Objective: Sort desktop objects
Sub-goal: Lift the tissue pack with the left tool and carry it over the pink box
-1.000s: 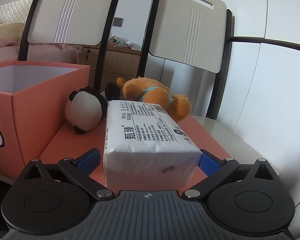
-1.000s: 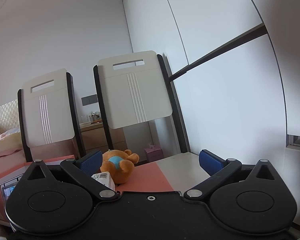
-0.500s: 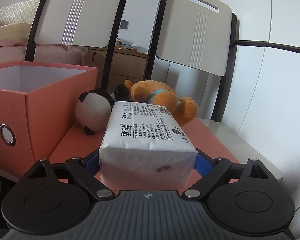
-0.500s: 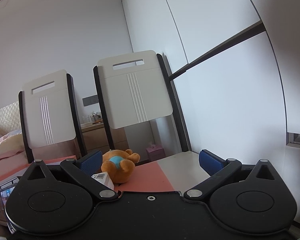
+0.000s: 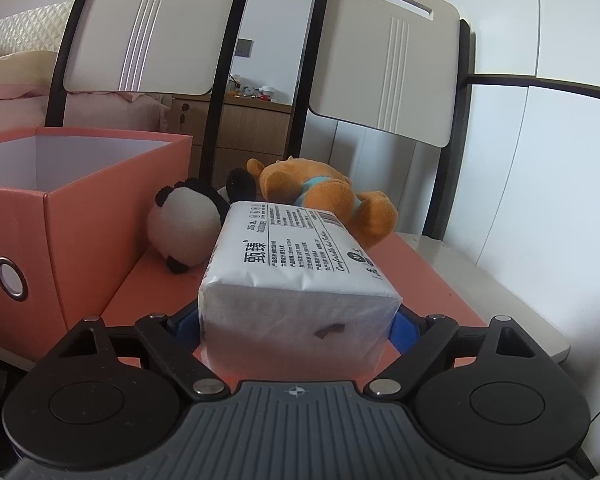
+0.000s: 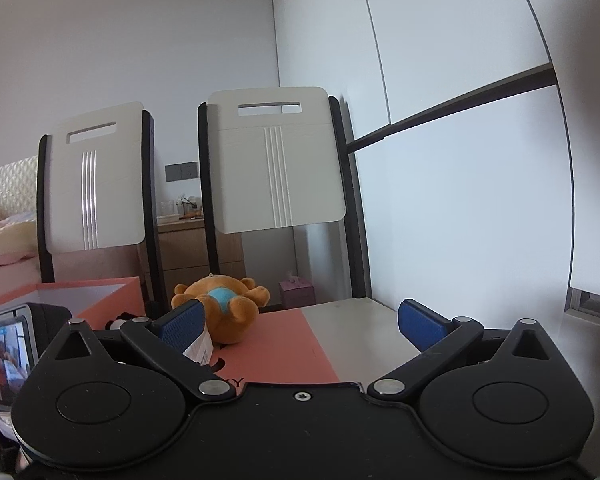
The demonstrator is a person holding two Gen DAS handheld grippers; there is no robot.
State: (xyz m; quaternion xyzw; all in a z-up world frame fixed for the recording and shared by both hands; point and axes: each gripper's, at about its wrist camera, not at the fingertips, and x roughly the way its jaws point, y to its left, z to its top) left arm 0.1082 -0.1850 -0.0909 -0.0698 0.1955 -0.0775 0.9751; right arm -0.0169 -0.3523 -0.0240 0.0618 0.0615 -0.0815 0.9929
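Note:
A white tissue pack (image 5: pixel 300 276) with black print fills the middle of the left wrist view, and my left gripper (image 5: pixel 296 326) is shut on its near end, blue pads mostly hidden behind it. Beyond it lie a panda plush (image 5: pixel 184 232) and an orange bear plush (image 5: pixel 328 200) on the pink mat (image 5: pixel 432 288). An open salmon box (image 5: pixel 80 208) stands at the left. My right gripper (image 6: pixel 300 320) is held open over the desk, nothing between its fingers. The bear (image 6: pixel 224 304) and a corner of the tissue pack (image 6: pixel 198 350) show past its left finger.
Two white chair backs (image 6: pixel 276 168) stand behind the desk. The white desktop (image 6: pixel 356 328) lies bare right of the mat. A wooden cabinet (image 5: pixel 252 128) and a bed are further back. The left gripper's screen (image 6: pixel 8 348) shows at the right view's left edge.
My left gripper's jaws came together from open onto the tissue pack's sides. The pack now sits a little higher in the left view. The right gripper barely shifted.

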